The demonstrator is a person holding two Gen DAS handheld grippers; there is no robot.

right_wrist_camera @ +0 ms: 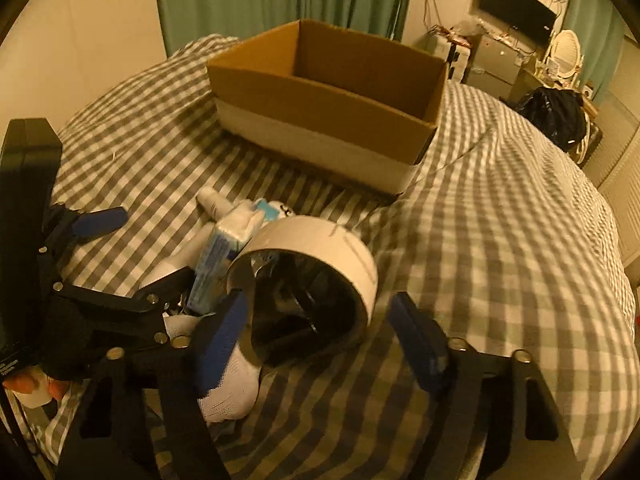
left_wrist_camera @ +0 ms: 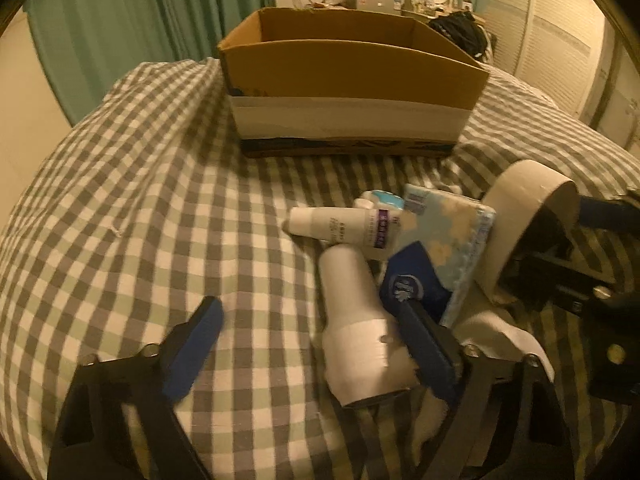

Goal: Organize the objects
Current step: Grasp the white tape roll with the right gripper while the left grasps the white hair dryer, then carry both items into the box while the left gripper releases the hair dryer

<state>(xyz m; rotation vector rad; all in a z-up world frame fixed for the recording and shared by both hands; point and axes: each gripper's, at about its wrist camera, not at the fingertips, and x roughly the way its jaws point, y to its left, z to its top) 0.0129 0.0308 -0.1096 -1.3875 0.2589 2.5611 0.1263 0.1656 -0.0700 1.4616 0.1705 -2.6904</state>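
Note:
An open cardboard box [left_wrist_camera: 352,76] stands on the checked bed, also in the right wrist view [right_wrist_camera: 320,108]. In front lies a pile: a white bottle [left_wrist_camera: 356,320], a small white tube [left_wrist_camera: 332,224], a blue tissue pack [left_wrist_camera: 448,240], a dark blue packet [left_wrist_camera: 412,280], a white sock [right_wrist_camera: 236,384] and a wide tape roll [left_wrist_camera: 524,220], also seen in the right wrist view [right_wrist_camera: 320,260]. My left gripper [left_wrist_camera: 308,328] is open, its right finger beside the bottle. My right gripper [right_wrist_camera: 316,332] is open, its fingers on either side of the tape roll.
The grey and white checked bedspread [left_wrist_camera: 140,200] covers the bed. Green curtains [left_wrist_camera: 140,12] hang behind. A desk with a mirror [right_wrist_camera: 564,56] and a dark monitor [right_wrist_camera: 516,0] stands at the far right, with a dark bag [right_wrist_camera: 556,112] by the bed's edge.

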